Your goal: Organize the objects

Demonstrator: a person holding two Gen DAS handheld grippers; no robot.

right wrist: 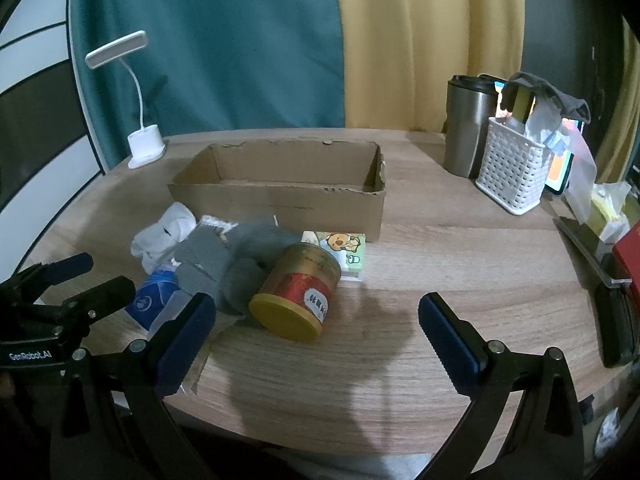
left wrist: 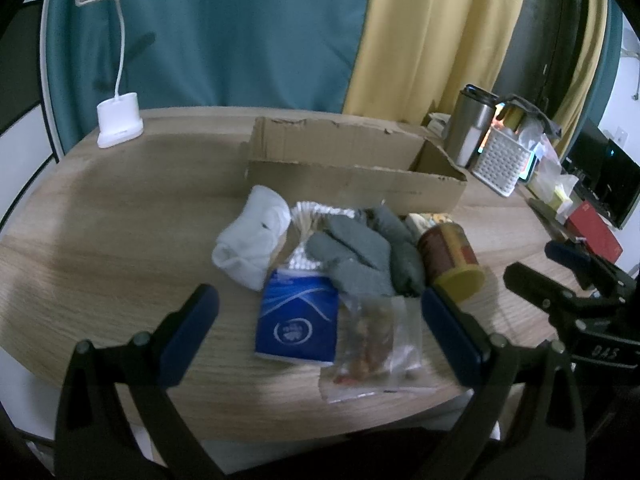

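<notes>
A pile lies on the wooden table in front of an empty cardboard box (left wrist: 352,168) (right wrist: 280,188): a white sock (left wrist: 252,236) (right wrist: 164,232), grey socks (left wrist: 360,252) (right wrist: 224,260), a blue packet (left wrist: 298,320) (right wrist: 154,300), a clear bag of snacks (left wrist: 376,340), a red and gold can on its side (left wrist: 450,256) (right wrist: 300,296), and a cartoon tissue pack (right wrist: 340,252). My left gripper (left wrist: 320,332) is open, above the blue packet and the bag. My right gripper (right wrist: 316,336) is open, just in front of the can.
A white desk lamp (left wrist: 120,120) (right wrist: 146,144) stands at the back left. A steel tumbler (left wrist: 470,128) (right wrist: 468,128) and a white basket (left wrist: 502,164) (right wrist: 514,172) stand at the back right. A red box (left wrist: 592,236) and dark items line the right edge.
</notes>
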